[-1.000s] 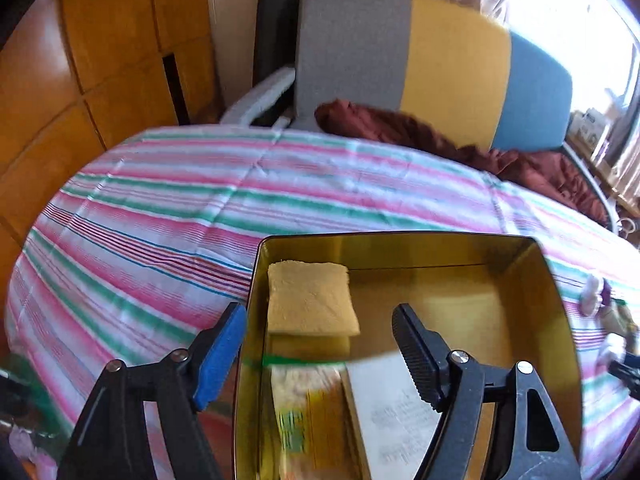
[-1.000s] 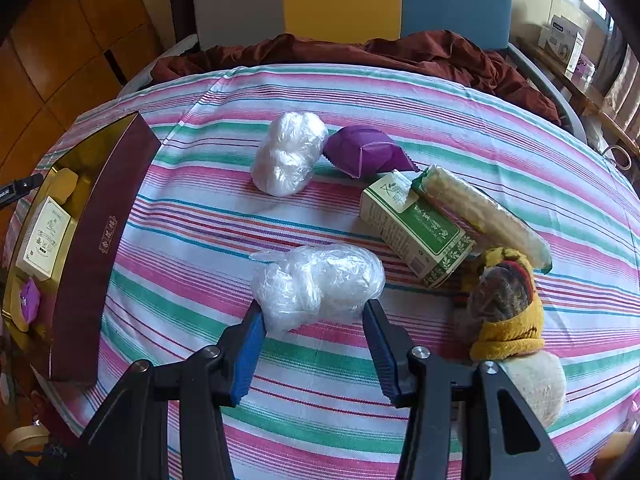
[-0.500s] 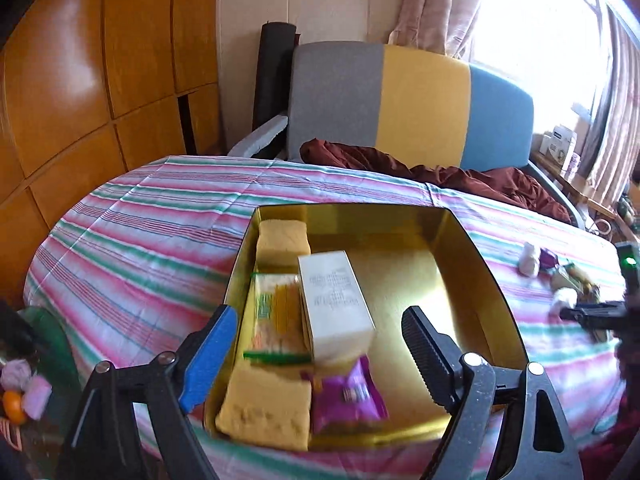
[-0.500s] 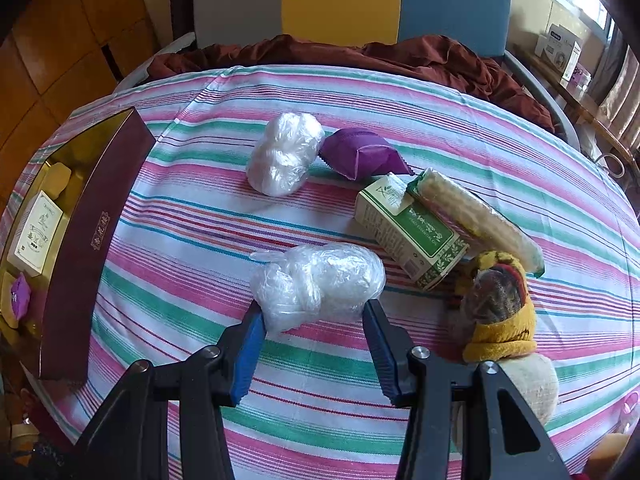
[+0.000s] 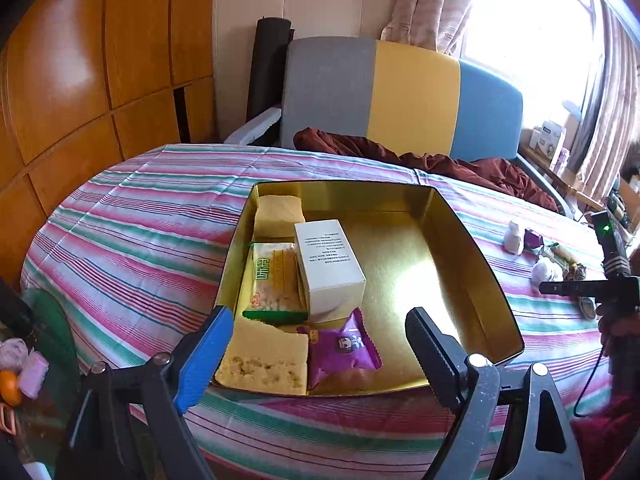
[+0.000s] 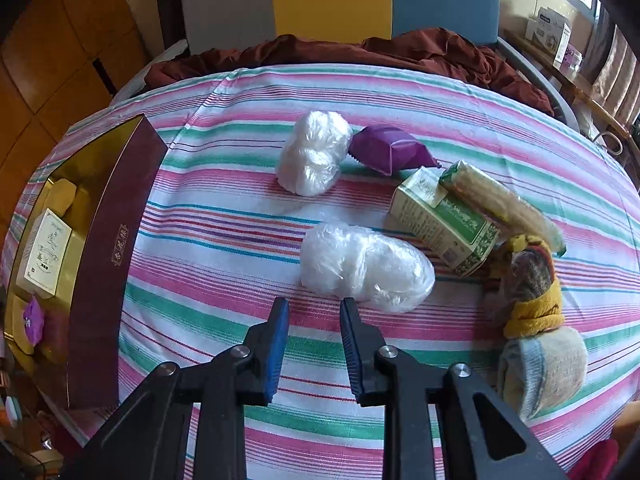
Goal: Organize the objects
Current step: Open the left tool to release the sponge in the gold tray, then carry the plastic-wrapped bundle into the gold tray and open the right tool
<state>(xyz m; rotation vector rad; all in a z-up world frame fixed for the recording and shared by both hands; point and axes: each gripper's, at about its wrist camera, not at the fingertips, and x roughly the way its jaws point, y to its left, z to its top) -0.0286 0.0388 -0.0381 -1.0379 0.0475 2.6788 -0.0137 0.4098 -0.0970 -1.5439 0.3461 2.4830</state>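
over the gold box [image 5: 472, 264], left hand-held gripper [image 5: 316, 354] gapes empty; right hand-held gripper [image 6: 314, 312] closed, empty.

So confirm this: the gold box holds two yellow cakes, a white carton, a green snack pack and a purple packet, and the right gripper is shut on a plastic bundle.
Wrong on the grip. The right gripper holds nothing; the plastic bundle lies on the cloth just beyond its fingertips, as the right wrist view shows. The box contents are as you said.
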